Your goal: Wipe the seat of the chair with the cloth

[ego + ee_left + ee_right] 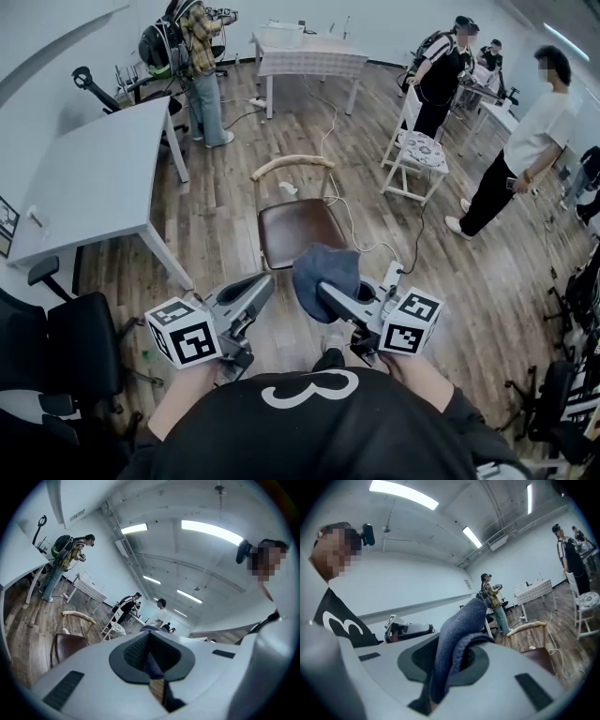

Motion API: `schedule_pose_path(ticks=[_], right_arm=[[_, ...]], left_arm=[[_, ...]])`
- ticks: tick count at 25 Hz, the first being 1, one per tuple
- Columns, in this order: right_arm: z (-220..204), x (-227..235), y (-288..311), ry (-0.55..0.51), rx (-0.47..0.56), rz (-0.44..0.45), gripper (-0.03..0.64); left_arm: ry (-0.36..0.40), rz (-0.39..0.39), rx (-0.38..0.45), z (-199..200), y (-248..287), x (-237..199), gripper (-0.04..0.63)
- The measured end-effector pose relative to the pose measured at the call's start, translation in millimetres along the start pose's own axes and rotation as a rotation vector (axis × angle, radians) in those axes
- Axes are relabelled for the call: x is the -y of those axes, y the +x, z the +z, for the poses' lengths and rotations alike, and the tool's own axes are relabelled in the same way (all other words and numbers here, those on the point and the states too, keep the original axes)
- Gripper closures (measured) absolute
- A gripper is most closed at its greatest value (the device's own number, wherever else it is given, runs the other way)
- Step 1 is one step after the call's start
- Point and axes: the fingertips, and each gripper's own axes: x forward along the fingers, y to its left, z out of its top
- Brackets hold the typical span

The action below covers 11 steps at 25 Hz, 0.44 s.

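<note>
The chair has a brown seat (pixel 300 230) and a curved wooden backrest (pixel 292 165), and it stands on the wood floor just ahead of me. A dark blue cloth (pixel 326 270) hangs bunched over the seat's near edge, with my right gripper (pixel 330 293) shut on it. In the right gripper view the cloth (pixel 459 625) bulges up from between the jaws, and the chair (pixel 539 656) lies to the right. My left gripper (pixel 261 289) hovers left of the cloth, shut with nothing in it. The left gripper view shows the chair seat (pixel 68 644) at lower left.
A grey table (pixel 94 178) stands at the left, with black office chairs (pixel 66 356) below it. A white cable (pixel 352 220) runs across the floor by the chair. A white chair (pixel 417 150) and several people stand at the right and the back.
</note>
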Motion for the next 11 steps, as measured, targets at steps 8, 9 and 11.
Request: schedule_pose_path(ticks=[8, 9, 11], right_arm=[[13.9, 4.1, -7.7, -0.018, 0.018, -0.006, 0.569], [13.0, 4.7, -9.0, -0.015, 0.019, -0.007, 0.569], [10.0, 5.8, -11.6, -0.008, 0.02, -0.009, 0.569]], left_arm=[[0.014, 0.005, -0.014, 4.9, 14.3, 5.3, 0.581], [0.01, 0.002, -0.014, 3.6, 14.9, 5.8, 0.581], [0.001, 0.0, -0.016, -0.1, 15.7, 5.9, 0.581]])
